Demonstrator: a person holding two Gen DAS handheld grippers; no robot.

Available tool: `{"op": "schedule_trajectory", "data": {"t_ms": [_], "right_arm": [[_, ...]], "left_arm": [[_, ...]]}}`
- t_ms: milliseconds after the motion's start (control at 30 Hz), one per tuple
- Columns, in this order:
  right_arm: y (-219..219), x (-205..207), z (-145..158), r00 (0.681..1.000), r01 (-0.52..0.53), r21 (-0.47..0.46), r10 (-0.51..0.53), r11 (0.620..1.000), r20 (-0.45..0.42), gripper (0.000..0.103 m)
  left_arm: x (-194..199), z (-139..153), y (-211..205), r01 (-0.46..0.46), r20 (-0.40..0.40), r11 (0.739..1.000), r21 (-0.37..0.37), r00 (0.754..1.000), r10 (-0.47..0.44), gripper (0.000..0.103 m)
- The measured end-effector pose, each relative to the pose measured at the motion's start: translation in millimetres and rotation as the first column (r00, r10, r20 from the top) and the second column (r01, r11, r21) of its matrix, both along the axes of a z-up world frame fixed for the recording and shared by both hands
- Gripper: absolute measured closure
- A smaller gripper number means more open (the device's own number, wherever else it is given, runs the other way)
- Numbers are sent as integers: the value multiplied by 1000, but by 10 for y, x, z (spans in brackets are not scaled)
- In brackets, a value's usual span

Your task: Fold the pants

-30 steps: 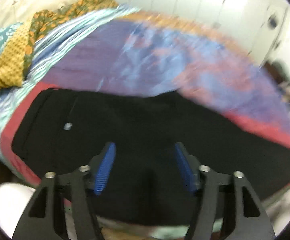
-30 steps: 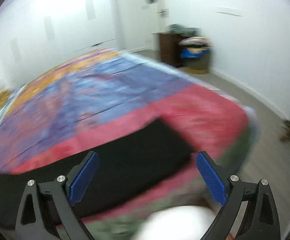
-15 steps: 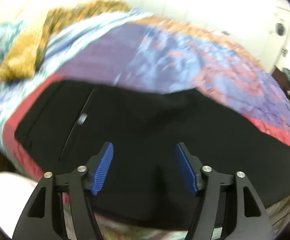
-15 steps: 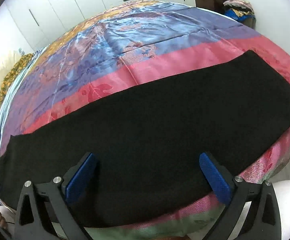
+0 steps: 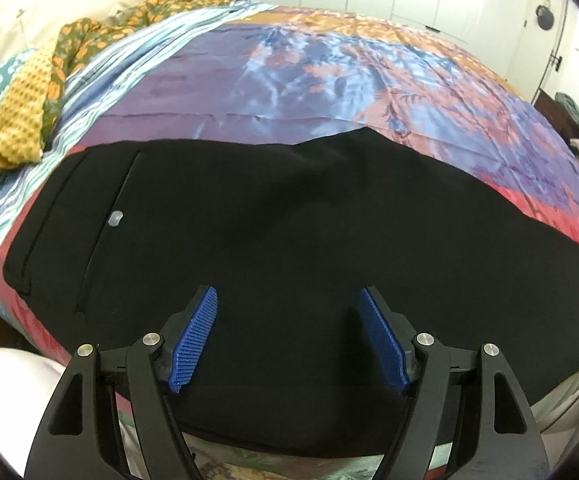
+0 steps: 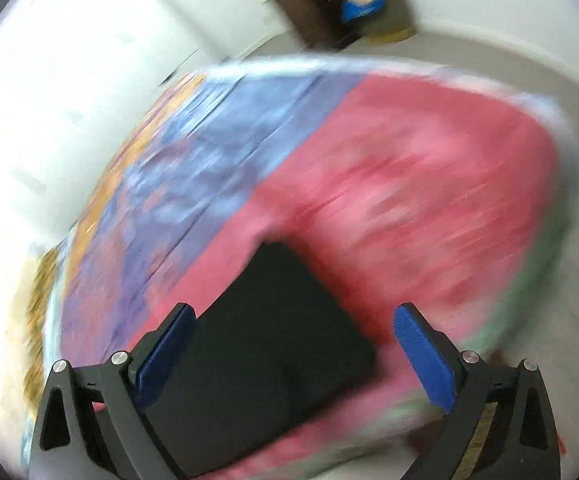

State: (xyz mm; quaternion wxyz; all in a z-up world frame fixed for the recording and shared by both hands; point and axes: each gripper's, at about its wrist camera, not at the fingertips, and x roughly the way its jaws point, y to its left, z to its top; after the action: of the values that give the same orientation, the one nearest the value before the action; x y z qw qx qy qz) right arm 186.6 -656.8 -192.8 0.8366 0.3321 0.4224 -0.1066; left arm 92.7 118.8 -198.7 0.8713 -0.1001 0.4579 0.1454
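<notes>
White-walled bedroom; one bed under a satin bedspread (image 5: pixel 329 80) patterned in purple, blue, orange and red.

One pair of black fabric pants (image 5: pixel 289 220), lying flat along the near edge of the bedspread, waistband to the left in the left wrist view, one small grey button (image 5: pixel 115 219) beside a pocket seam. In the right wrist view, heavily blurred, one squared black end of the pants (image 6: pixel 273 340) rests on the red border.

Left gripper (image 5: pixel 288 336): two blue-padded fingers spread apart above the middle of the pants, nothing between them; contact with the cloth cannot be told.

Right gripper (image 6: pixel 297 350): two blue-padded fingers spread wide over the pants' end, nothing pinched.

One mustard waffle-knit cloth (image 5: pixel 13 120) and one green-and-orange floral cloth (image 5: pixel 137 12) at the bed's far left corner.

One dark wooden cabinet (image 6: pixel 313 16) by the far wall, piled with blurred items.
</notes>
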Motion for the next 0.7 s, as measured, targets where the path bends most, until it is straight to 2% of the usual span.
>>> {"op": "schedule_trajectory", "data": {"t_ms": [67,100,133,167,233,433,533,700], "right_arm": [[-134,-169,29,998,8,95,-14,995,57,4],[-152,-266,-17,996,-12,185,-4,983,87,4],[-129,-301,-57,995,-26,230,3,973,98,4],[-85,-362,-157,994,-51,318,17,947,109,4],[5,-393,-311,992,-89,413,46,906,114,4],[139,-184,-591,987,-162,450,142,878,78,4],[138,-32,-738,983,-178,444,181,878,36,4],[58,122,-740,976,-218,445,187,869,112,4]], "left_arm": [[11,-23,22,-10,-3,1000,-9,1000,10,27],[18,-30,26,-13,-4,1000,-12,1000,13,27],[22,-34,25,-14,-4,1000,-12,1000,14,27],[30,-36,26,-14,-5,1000,-10,1000,14,27],[39,-42,10,-10,-9,1000,-3,1000,10,27],[13,-34,3,-6,-12,1000,9,1000,6,27],[1,-32,40,-21,-10,1000,0,1000,21,27],[16,-50,67,-32,-14,999,-5,999,32,27]]}}
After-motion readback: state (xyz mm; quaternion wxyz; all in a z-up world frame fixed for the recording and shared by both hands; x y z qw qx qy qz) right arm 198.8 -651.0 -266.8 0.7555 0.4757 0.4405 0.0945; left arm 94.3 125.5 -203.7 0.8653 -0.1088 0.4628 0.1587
